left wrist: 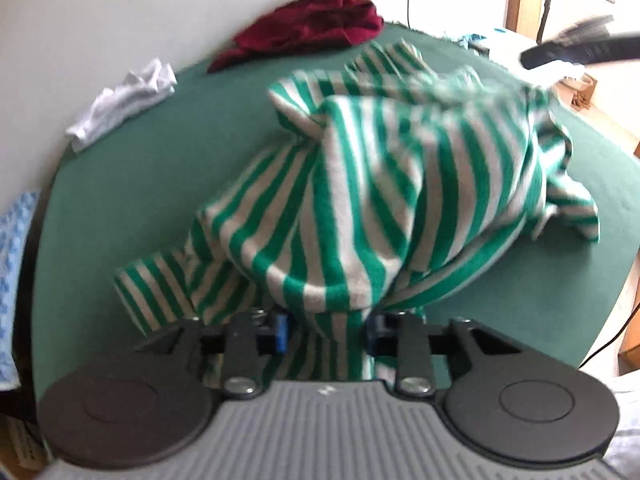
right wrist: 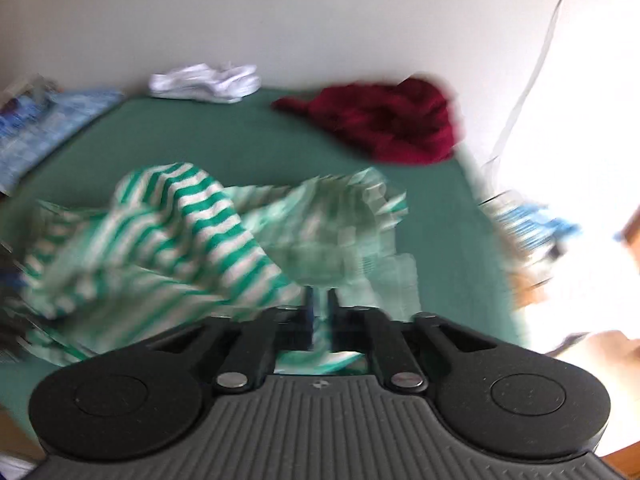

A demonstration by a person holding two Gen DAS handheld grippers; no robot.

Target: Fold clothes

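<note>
Gripping the green-and-white striped garment (left wrist: 392,184) with both tools and lifting it in a bunched heap off the green counter (left wrist: 168,168). Left tool (left wrist: 326,330) pinching a thick fold of striped cloth, jaws standing partly apart around the bulk. Right tool (right wrist: 320,312) clamping fully closed on a thin edge of the same garment, fabric trailing away to the left in that view and blurring heavily. Still sitting crumpled, so looking like the very start: picking up and shaking out, no fold yet made. Waiting at the far side of the counter, a dark red garment (left wrist: 308,24) in a heap and a white garment (left wrist: 124,100) beside it, both untouched. Next, probably calling for pulling the two grips apart to spread the cloth, then laying it flat on the bare green patch nearer the tools, watching for a twisted sleeve hiding in the bundle.
</note>
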